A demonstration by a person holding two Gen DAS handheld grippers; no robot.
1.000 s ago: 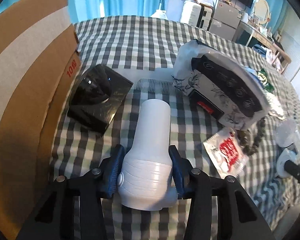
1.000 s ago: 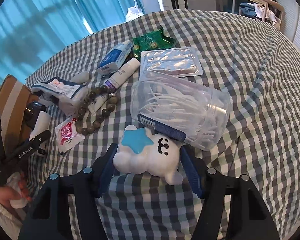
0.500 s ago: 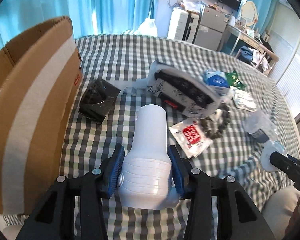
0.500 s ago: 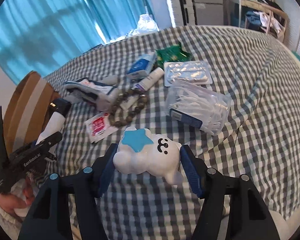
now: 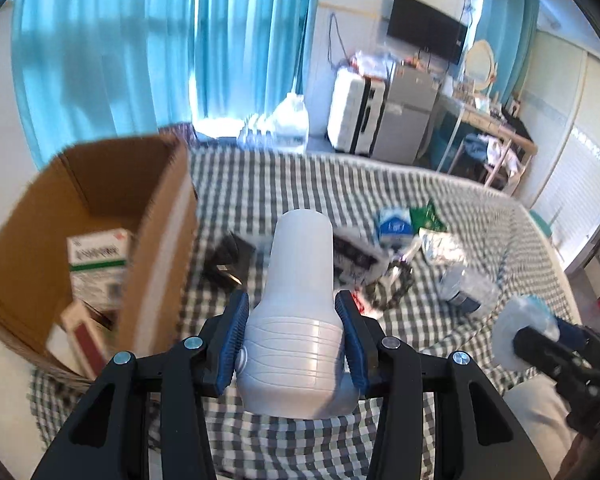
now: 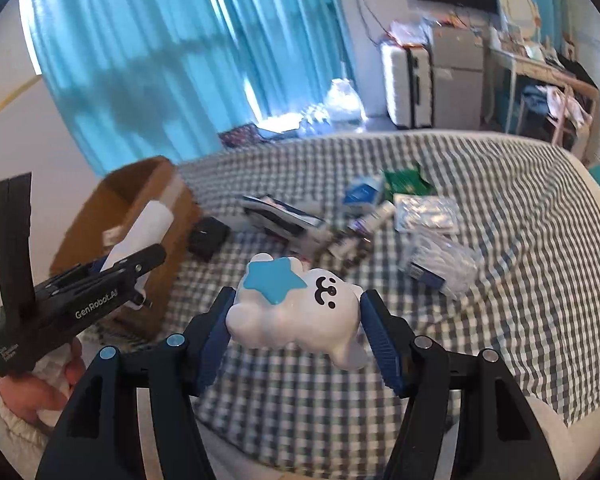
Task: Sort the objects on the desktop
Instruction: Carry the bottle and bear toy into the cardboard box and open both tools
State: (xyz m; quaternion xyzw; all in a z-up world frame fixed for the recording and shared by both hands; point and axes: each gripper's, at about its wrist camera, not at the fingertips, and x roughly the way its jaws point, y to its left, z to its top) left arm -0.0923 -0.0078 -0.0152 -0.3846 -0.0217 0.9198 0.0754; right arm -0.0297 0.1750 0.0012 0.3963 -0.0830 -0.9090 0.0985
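While left gripper (image 5: 292, 336) jaws clamp white bottle (image 5: 298, 300) and right gripper (image 6: 298, 322) jaws clamp cloud toy (image 6: 296, 304), carry-to-box step; next, drop into cardboard box (image 5: 100, 184) left of jaws.

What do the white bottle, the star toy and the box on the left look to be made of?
White bottle: matte plastic, probably, with moulded ribs. Star toy: glossy, smooth, likely hard plastic or vinyl, painted blue star. Box: brown corrugated cardboard, dull, with a pale tape strip.
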